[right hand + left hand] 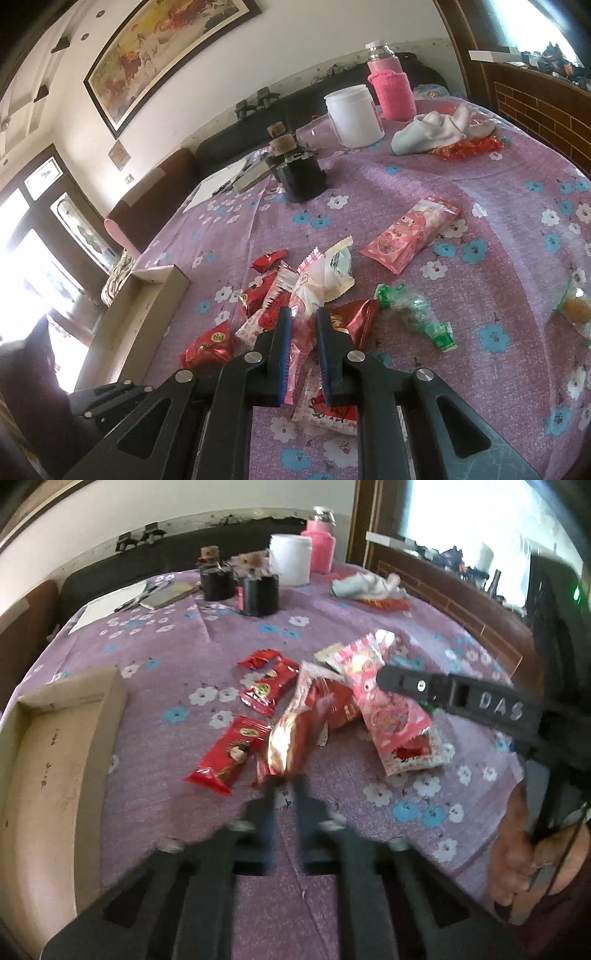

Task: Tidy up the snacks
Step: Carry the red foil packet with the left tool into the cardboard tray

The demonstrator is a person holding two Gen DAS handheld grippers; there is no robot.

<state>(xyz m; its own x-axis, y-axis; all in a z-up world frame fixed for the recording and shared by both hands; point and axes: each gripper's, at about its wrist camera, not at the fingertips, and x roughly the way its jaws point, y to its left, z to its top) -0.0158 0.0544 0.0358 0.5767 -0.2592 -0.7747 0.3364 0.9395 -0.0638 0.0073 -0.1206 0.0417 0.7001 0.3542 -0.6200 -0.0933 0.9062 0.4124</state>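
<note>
Cardboard box (55, 760) looks bare inside; white jar (354, 116) contents unclear.

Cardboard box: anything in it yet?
Empty, as far as visible. The box shows only bare cardboard in the left view; the snacks lie on the tablecloth.

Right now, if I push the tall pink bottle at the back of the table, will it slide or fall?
The pink bottle is tall and narrow, so a high push would probably tip it. Its knitted cover and the soft tablecloth likely resist sliding. It may knock the white jar standing close beside it.
</note>
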